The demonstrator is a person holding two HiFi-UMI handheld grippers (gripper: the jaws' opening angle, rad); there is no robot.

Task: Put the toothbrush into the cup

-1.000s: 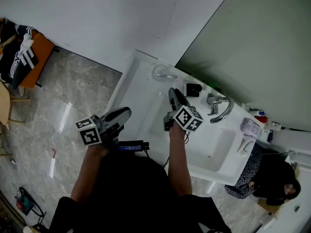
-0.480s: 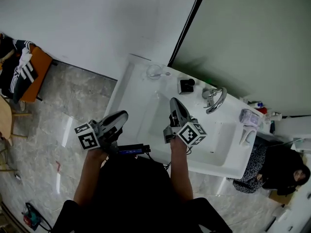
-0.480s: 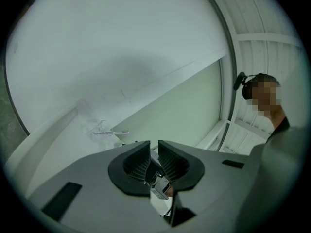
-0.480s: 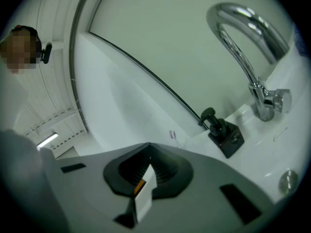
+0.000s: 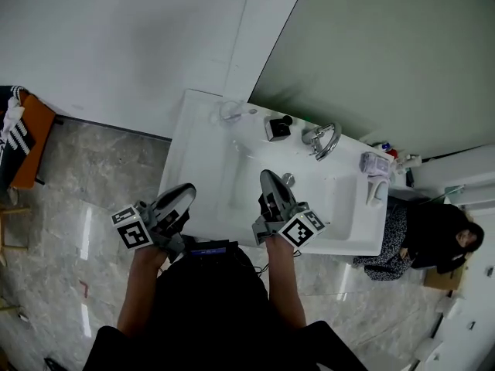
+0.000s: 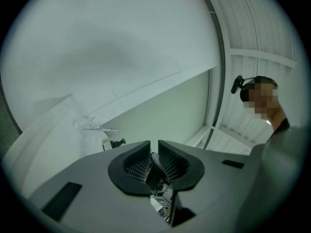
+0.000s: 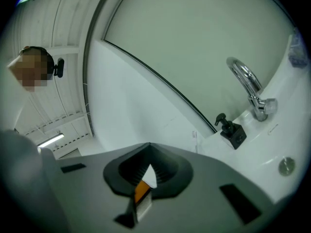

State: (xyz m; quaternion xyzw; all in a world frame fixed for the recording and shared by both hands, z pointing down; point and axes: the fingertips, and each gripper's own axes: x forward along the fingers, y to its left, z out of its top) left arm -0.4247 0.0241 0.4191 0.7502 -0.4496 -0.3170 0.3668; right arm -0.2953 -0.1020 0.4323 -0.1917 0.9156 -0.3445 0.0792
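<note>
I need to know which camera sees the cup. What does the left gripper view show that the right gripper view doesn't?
Only the left gripper view: the clear cup on the far corner of the counter, with the toothbrush sticking out of it.

Only the right gripper view: the faucet and the drain plug. A faint shape left of the dispenser may be the cup, but it is too small to tell.

Both: the black soap dispenser and the mirror.
</note>
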